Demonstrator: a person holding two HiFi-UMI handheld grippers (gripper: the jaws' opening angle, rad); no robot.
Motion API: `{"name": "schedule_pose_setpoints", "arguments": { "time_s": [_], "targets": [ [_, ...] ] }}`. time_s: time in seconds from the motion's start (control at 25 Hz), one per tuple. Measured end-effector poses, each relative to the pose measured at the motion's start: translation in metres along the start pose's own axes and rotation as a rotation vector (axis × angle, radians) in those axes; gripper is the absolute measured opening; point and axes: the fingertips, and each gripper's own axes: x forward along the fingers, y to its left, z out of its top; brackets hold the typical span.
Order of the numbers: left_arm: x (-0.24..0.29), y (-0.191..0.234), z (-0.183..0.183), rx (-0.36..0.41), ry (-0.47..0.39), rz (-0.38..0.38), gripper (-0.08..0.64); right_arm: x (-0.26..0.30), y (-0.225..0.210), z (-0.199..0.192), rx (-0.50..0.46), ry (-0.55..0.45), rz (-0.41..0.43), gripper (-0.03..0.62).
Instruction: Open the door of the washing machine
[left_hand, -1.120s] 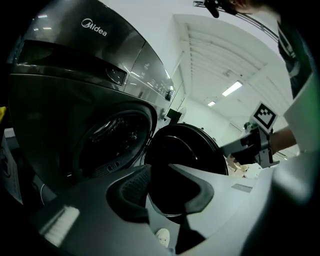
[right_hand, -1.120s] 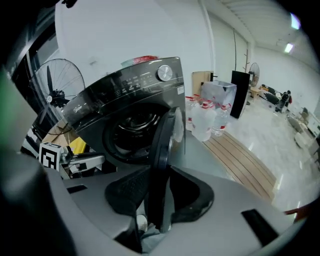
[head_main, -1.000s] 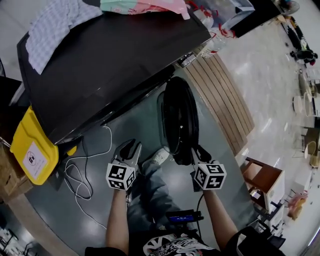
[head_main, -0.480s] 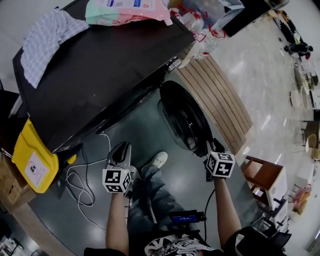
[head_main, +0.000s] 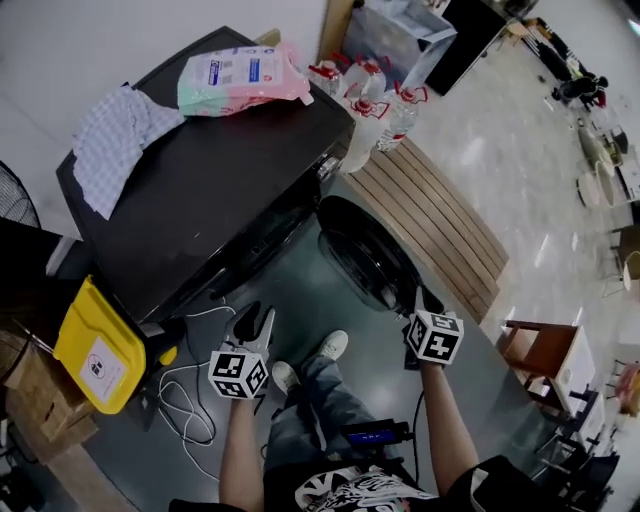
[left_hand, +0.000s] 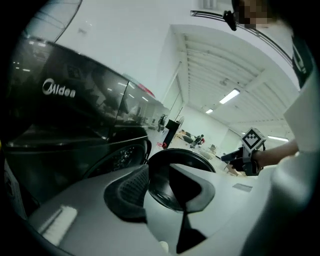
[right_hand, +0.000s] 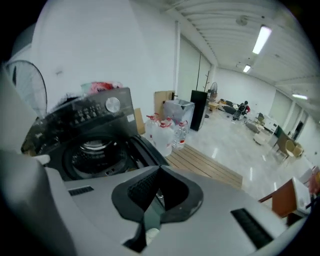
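Grey polished floor (head_main: 300, 290) spreads under me, with a slatted wooden platform (head_main: 430, 215) off to the right of the black washing machine (head_main: 220, 190). Its round door (head_main: 365, 255) is open and stands on edge, swung out from the machine's front so its long line runs away from the cabinet toward my right gripper (head_main: 424, 298); its inner face is turned to the gap between my two grippers. From the right gripper view I look straight into the drum (right_hand: 95, 150), where I make out only its perforated metal wall. My right gripper sits just beside the door's outer edge with its jaws pressed together on nothing. My left gripper (head_main: 251, 322) hangs well apart from the door, over the floor, its jaws opening with nothing between them. On the machine's top lie a checked cloth (head_main: 125, 150) and a pink-and-green packet (head_main: 240, 75). Clear bottles (head_main: 365, 110) with red caps stand at its far corner. A yellow container (head_main: 100, 345) stands on the floor at the left.
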Motion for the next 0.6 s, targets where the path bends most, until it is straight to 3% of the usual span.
{"name": "schedule_pose_setpoints", "arguments": {
  "time_s": [0.12,0.24,0.44,0.6],
  "targets": [
    [-0.021,-0.018,0.035,0.063,-0.046,-0.018,0.114,-0.045,0.045,0.023,0.03,-0.097,0.129,0.003],
    [-0.05,-0.038,0.069,0.094,-0.097,-0.01,0.055,-0.095,0.088,0.042,-0.005,-0.181,0.22,0.003],
    [-0.101,-0.071,0.122,0.119,-0.214,-0.013,0.043,-0.161,0.129,0.059,-0.021,-0.299,0.286,0.002],
    [-0.129,-0.08,0.142,0.137,-0.257,-0.002,0.015,-0.191,0.151,0.055,-0.024,-0.335,0.311,0.002]
  ]
}}
